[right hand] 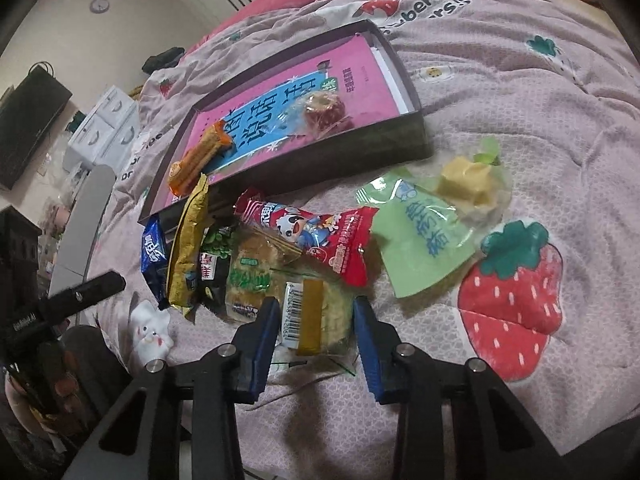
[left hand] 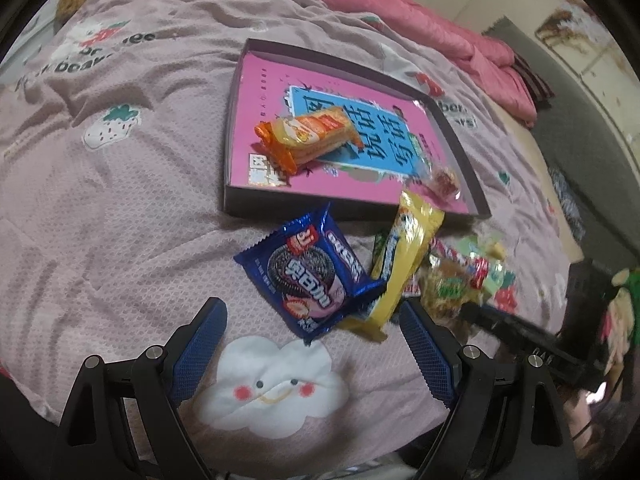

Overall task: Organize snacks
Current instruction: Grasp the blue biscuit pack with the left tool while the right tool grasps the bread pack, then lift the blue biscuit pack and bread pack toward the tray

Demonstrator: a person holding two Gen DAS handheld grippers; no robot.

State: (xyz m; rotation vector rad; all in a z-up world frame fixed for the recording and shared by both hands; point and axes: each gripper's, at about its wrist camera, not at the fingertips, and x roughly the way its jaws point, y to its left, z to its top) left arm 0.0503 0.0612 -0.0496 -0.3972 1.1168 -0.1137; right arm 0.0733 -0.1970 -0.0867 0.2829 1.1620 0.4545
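Gripping a clear-wrapped pastry with a barcode label, the right gripper clamps it. Left gripper gapes wide, holding nothing, near a blue Oreo packet.

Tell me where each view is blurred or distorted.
Left wrist view: strong fisheye bending, dark corners; the snack pile at right is motion-smeared, while the blue cookie pack reads sharp. Right wrist view: same barrel distortion, dim indoor light; the clear-wrapped pastry between the right tongs is slightly soft.

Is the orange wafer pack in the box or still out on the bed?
In: the orange wafer pack lies inside the box, on the pink book.
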